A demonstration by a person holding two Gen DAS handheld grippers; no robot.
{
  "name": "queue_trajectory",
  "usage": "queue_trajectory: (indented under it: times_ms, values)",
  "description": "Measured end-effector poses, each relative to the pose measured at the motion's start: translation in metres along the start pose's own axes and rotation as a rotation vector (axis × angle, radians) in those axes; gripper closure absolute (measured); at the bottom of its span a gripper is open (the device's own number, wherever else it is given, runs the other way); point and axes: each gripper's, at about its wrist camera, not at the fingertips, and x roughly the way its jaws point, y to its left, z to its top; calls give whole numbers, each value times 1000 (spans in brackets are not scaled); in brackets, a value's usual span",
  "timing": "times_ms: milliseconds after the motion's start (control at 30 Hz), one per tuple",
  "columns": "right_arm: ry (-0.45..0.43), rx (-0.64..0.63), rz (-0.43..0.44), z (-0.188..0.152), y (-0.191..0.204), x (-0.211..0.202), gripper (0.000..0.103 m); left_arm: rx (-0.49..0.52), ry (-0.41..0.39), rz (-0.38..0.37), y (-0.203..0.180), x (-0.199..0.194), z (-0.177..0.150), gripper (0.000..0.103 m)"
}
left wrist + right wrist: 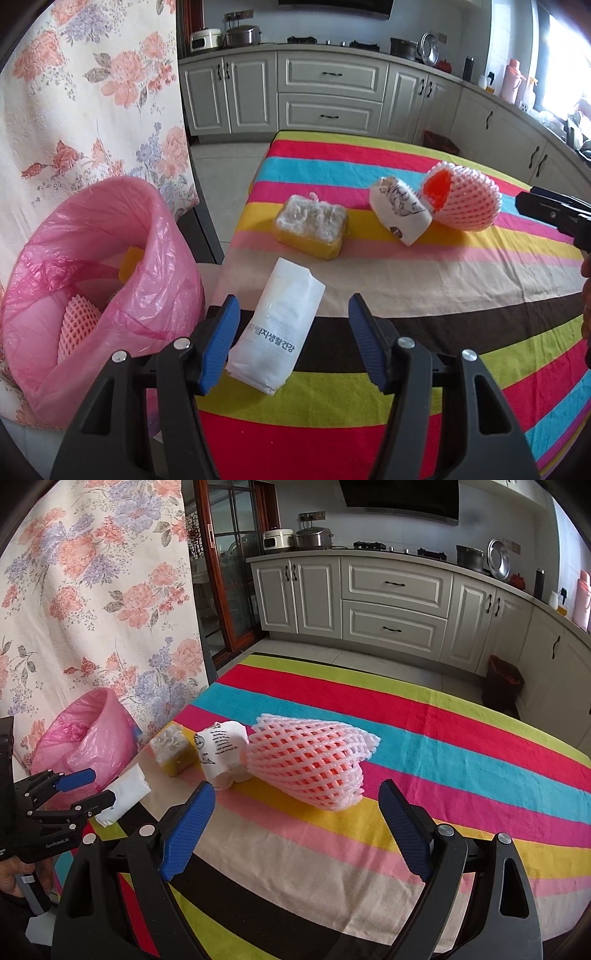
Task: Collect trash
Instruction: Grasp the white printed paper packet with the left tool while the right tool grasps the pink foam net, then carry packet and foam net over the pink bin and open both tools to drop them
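A white paper packet point(280, 325) with printed text lies on the striped tablecloth point(406, 424) between the jaws of my left gripper point(293, 299). The jaws stand open, and the right pad is clear of the packet. My right gripper point(297, 786) is open wide just short of a pink foam net point(310, 760) with something orange inside. A crumpled white paper cup point(221, 753) leans against the net, and a plastic-wrapped yellow block point(173, 753) lies left of the cup. A pink bag-lined bin point(92, 258) stands off the table's left edge with another foam net point(77, 325) in it.
A floral cloth point(92, 92) hangs behind the bin. Kitchen cabinets point(395, 598) and a worktop with pots run along the far wall. A small dark bin point(502, 683) stands on the floor past the table's far right corner. A hand point(14, 882) holds the left gripper's handle.
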Motion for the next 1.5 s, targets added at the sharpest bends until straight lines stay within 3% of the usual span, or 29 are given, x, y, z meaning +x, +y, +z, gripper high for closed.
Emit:
queue_trajectory:
  times_ms: [433,533,767,1200,1433,1500]
  values:
    - [35,-18,-9,3,-13,21,18,5,129,71,-2,35,2,44]
    - [33,-41,-10,8,-11,25,18,-1,159,74,-1,41,1,48]
    - [44,-93,-18,23,-9,41,18,13,185,42,-5,48,-1,66]
    - [107,-127,-12,30,1,77,19,5,137,-68,-20,28,8,70]
    - [147,-124,-5,22,2,85,61,0,88,-90,-21,9,21,70]
    - [140,-120,-4,21,2,82,65,-6,71,-97,-20,3,24,70]
